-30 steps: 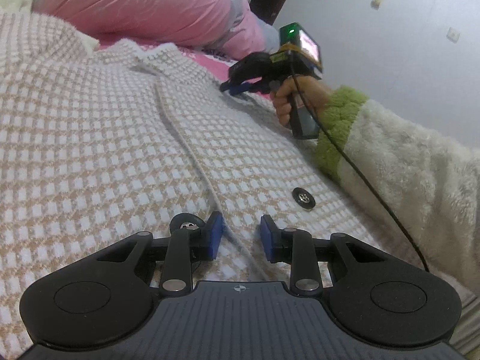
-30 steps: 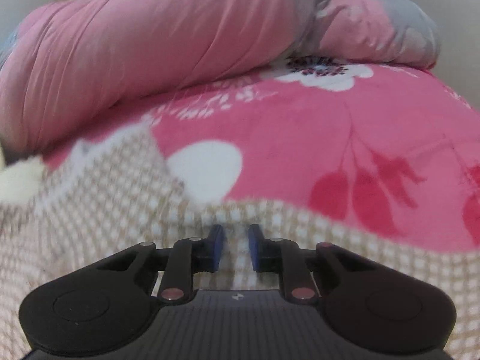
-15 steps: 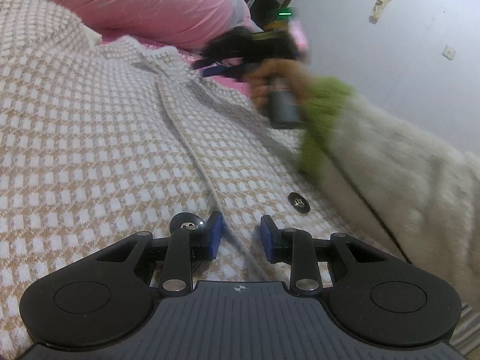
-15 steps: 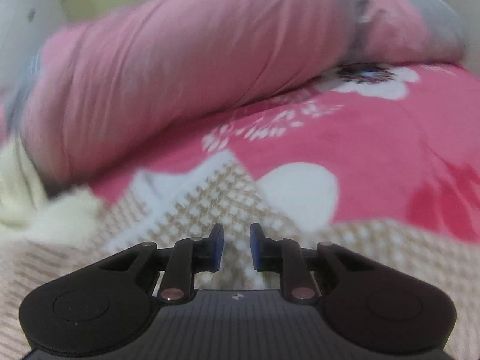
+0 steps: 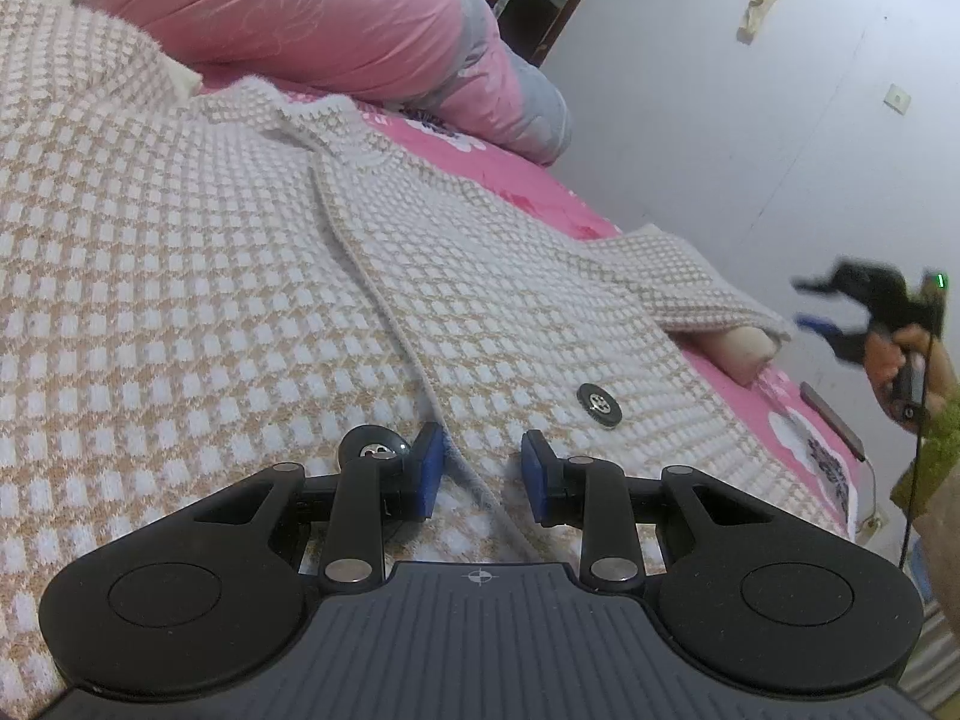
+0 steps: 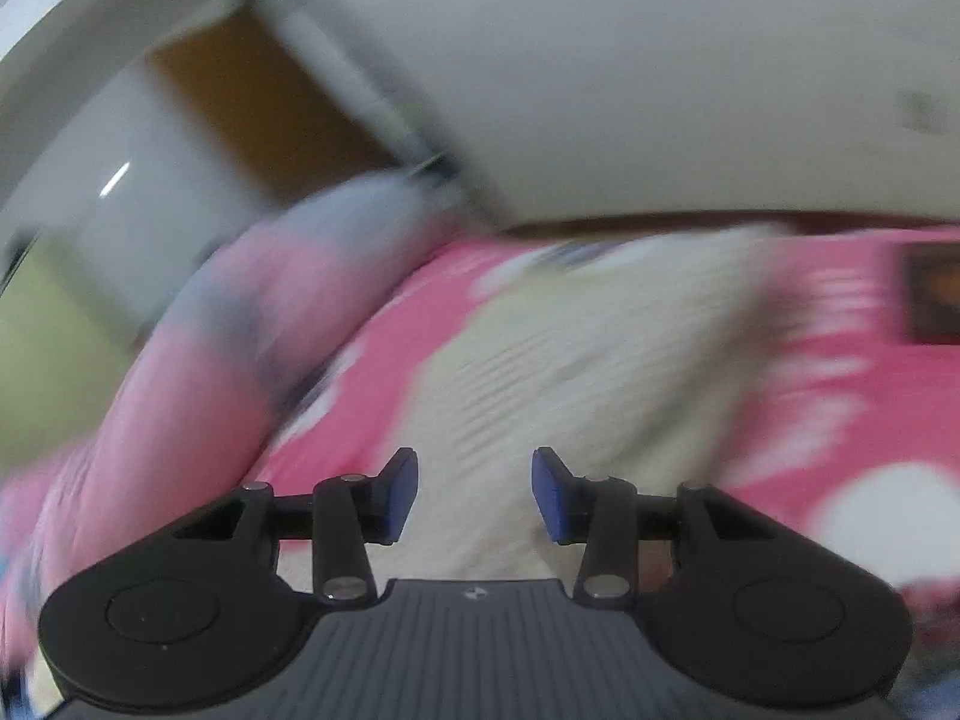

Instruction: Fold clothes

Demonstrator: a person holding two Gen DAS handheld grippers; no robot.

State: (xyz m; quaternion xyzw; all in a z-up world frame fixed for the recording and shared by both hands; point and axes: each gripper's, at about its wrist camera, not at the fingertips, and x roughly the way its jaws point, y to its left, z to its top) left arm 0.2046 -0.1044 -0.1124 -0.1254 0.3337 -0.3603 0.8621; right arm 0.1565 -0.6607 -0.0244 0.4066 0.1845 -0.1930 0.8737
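A beige-and-white checked knit cardigan (image 5: 210, 276) lies spread on the pink floral bed, with its front edge running down the middle and black buttons (image 5: 598, 405) beside it. My left gripper (image 5: 480, 471) is open, low over the cardigan's front edge near its hem, with nothing between the pads. One sleeve (image 5: 690, 288) lies out to the right. My right gripper (image 6: 474, 495) is open and empty, in the air over the bed; its view is blurred, with the sleeve (image 6: 576, 372) ahead. It also shows far right in the left wrist view (image 5: 840, 312).
A pink and grey rolled quilt (image 5: 336, 30) lies along the head of the bed. A white wall (image 5: 750, 120) stands to the right. A dark phone (image 5: 834, 414) with a cable lies near the bed's right edge. The pink floral sheet (image 6: 840, 396) shows around the sleeve.
My right gripper left the cardigan's collar, swung far to the right and back off the bed edge, and opened wider. My left gripper has stayed over the front edge, open.
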